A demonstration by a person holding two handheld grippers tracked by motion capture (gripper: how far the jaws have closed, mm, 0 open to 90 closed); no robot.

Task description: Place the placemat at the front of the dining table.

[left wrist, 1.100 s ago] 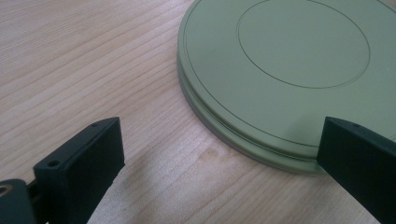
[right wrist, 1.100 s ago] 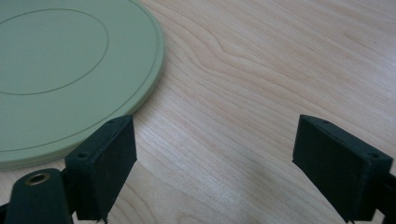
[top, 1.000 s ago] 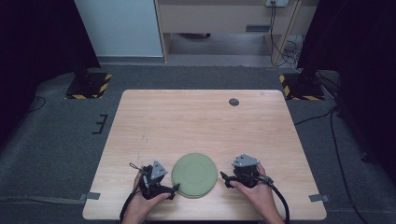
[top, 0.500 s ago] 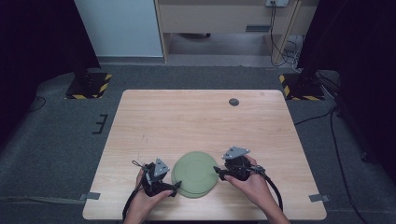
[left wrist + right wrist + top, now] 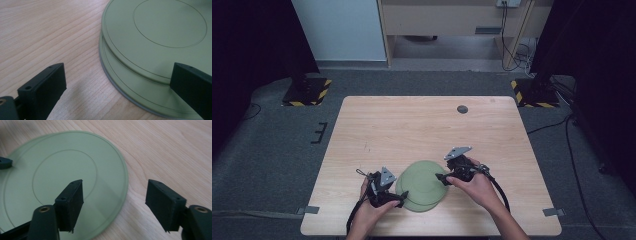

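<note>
- Two green plates [image 5: 422, 185], stacked slightly offset, sit near the counter [image 5: 412, 130] front edge.
- Left hand-held gripper [image 5: 398, 199] is spread across their rim; squeezing could take both.
- Right hand-held gripper [image 5: 443, 178], also spread, could push the top plate [image 5: 62, 182] sideways.

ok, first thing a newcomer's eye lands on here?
Two stacked green plates near the wooden table's front edge, the top one slid off-centre. The left gripper and right gripper flank the stack, both open. A small dark disc sits near the far edge.

Even, soft overhead light; slight close-up blur.
</note>
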